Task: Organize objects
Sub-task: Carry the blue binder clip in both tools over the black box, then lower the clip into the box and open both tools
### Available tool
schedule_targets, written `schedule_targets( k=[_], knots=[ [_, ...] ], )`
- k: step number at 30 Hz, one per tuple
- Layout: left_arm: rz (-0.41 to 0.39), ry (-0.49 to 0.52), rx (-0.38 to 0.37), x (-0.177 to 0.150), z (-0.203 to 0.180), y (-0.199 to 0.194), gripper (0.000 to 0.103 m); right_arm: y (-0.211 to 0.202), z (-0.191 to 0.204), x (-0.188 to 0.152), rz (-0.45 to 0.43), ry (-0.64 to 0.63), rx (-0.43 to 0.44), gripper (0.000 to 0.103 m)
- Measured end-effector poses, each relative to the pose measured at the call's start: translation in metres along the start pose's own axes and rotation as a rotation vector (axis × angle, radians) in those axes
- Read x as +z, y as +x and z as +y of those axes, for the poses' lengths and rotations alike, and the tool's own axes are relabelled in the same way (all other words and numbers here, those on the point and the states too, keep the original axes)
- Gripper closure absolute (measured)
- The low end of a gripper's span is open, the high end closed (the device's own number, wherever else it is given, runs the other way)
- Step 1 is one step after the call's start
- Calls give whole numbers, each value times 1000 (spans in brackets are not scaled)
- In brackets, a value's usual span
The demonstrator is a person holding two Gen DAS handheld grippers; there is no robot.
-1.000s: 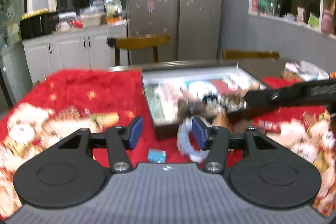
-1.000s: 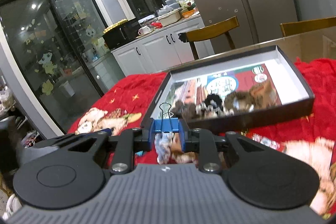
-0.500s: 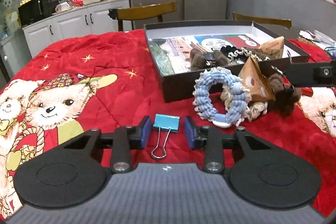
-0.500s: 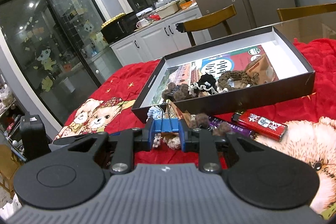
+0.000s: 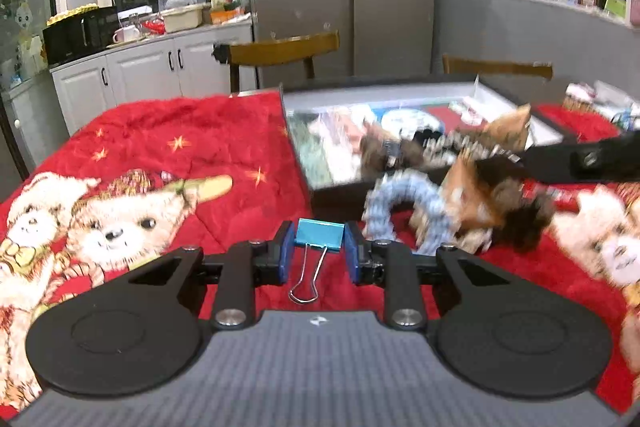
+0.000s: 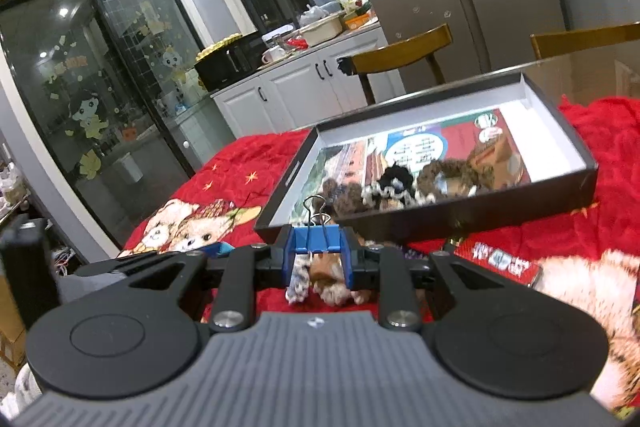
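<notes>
Between the blue pads of the left gripper (image 5: 319,251), low in the middle of its frame, a light blue binder clip (image 5: 319,233) is pinched; the jaws have just been closing on it. Its wire handles are laid toward the camera on the red blanket (image 5: 224,143). Right of it, a blurred blue rope ring (image 5: 404,205) is seen. A dark blue binder clip (image 6: 317,239) is squeezed by the right gripper (image 6: 318,259), before the black box (image 6: 472,215) in the middle right.
</notes>
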State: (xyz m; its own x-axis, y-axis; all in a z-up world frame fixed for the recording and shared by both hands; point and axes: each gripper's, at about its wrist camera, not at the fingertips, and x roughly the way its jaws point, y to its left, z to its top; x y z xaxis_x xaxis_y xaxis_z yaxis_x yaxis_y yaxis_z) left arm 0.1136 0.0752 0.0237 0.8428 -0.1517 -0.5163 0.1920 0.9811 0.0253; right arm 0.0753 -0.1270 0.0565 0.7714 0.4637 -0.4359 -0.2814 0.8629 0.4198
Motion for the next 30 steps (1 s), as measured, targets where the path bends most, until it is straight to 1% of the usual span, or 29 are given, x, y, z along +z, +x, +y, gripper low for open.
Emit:
schedule_targets(
  k=[4,9,12,14,17,20,23,25,26,28,30],
  knots=[
    [-47,-43,0,20,2,-15,72,-4,6,19,-2,18,14,76],
    [-99,-66,-25,59,-3,-23,72,4,13,51,14,27,-3,76],
    [-115,-115,-54,86,-5,-14,72,19,7,70,26,62,-19,76],
    [-122,-139,-57,101,-9,-4,72,30,1,79,29,91,-42,76],
    [-95,-177,-78,119,-14,19,72,48,-10,85,42,127,-77,76],
    [-70,-214,-85,123,-15,44,72,68,-18,87,72,140,-108,76],
    [-38,-252,-109,117,-13,69,72,86,-26,86,94,145,-140,76],
    [-1,-226,-96,114,-13,85,72,97,-29,86,105,140,-156,76],
    [1,-225,-85,112,-11,90,72,103,-31,86,111,135,-164,76],
    [20,-224,-86,108,-8,101,72,114,-34,85,122,136,-184,76],
    [44,-245,-93,104,-4,112,72,124,-37,84,137,139,-200,76]
  ],
)
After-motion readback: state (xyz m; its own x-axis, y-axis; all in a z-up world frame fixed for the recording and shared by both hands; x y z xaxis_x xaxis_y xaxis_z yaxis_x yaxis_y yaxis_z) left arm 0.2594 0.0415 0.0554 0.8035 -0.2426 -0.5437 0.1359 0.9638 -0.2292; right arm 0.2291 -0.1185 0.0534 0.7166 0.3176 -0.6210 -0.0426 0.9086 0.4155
